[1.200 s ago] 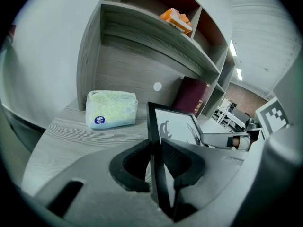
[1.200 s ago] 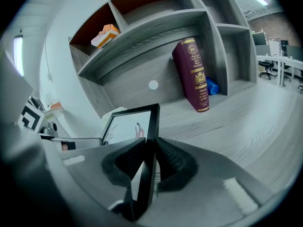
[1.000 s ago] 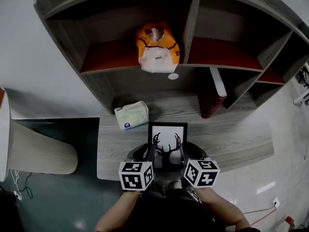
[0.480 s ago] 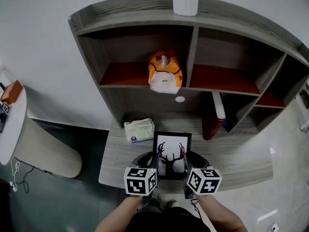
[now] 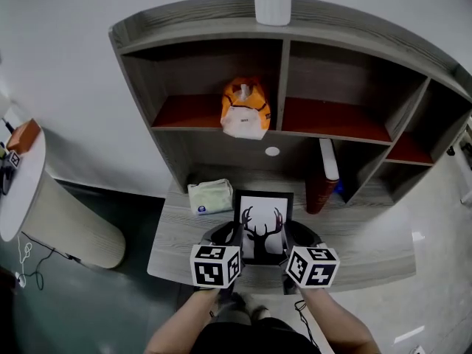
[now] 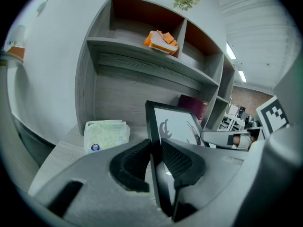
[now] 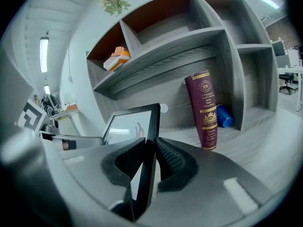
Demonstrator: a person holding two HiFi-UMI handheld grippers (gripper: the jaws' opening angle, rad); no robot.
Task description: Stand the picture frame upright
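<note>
A black picture frame [image 5: 262, 223] with a white print of dark antlers is held tilted up off the grey desk [image 5: 177, 234], its top edge toward the shelf. My left gripper [image 5: 237, 236] is shut on the frame's left side rail [image 6: 152, 141]. My right gripper [image 5: 284, 236] is shut on the right side rail [image 7: 150, 141]. In both gripper views the black pads press the rail from both sides. The frame's lower edge is hidden behind the grippers.
A grey shelf unit [image 5: 284, 57] stands at the back of the desk. An orange and white bag [image 5: 245, 108] lies on its upper shelf. A pack of tissues [image 5: 210, 196] lies left of the frame. A dark red book [image 5: 322, 186] and a blue object [image 7: 223, 116] stand to the right.
Both grippers have risen with the frame between them, and its top edge has tipped up from lying nearly flat. The head camera has shifted, showing more of the shelf.
</note>
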